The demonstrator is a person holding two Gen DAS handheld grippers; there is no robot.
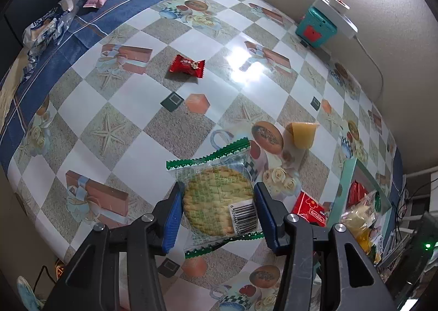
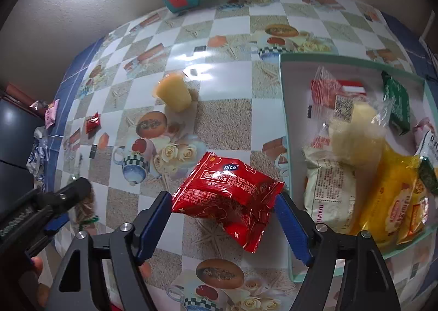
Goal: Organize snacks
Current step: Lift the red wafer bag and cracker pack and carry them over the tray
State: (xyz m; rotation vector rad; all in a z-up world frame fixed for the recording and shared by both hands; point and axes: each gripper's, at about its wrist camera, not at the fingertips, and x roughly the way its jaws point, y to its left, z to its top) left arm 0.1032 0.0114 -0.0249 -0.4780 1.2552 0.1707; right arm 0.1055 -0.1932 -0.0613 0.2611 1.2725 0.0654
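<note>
Between the left claw [image 1: 219,211], a clear-wrapped round cracker [image 1: 217,202].

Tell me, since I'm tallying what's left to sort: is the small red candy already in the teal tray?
No, the small red candy lies on the tablecloth, far from the teal tray.

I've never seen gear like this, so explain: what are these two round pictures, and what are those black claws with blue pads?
A person holds a two-finger gripper in each hand; a camera on each looks along its fingers. One picture is from the left gripper, which is closed on a wrapped cracker. The other is from the right gripper, whose open jaws sit either side of a red snack packet. On the patterned table lie a yellow jelly cup, a small red candy and a tray of snacks.
</note>
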